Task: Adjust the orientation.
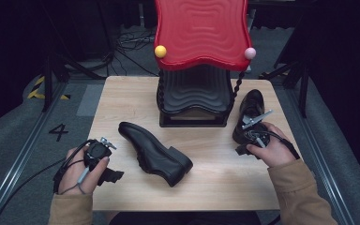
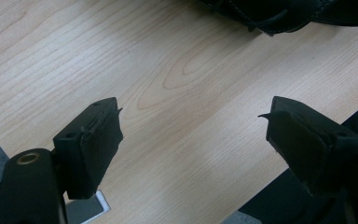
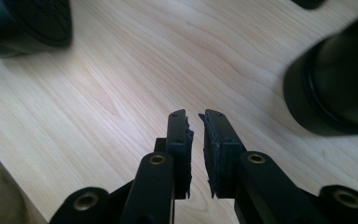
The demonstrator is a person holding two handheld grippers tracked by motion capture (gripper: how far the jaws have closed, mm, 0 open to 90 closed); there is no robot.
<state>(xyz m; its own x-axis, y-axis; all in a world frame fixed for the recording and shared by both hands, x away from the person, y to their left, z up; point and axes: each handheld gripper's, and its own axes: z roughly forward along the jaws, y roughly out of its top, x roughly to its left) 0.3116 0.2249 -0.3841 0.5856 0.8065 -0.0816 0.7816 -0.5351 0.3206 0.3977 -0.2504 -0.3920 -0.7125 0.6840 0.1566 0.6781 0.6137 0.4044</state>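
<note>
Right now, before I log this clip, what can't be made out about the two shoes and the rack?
- Right shoe, high view: its near half is hidden behind the right hand and right gripper.
- Rack, high view: its lower shelves are dark under the red top; whether they hold anything is unclear.
- Middle shoe, left gripper view: cut off by the top edge.
- Right gripper view: a shoe toe is blurred and cut by the right edge.
</note>
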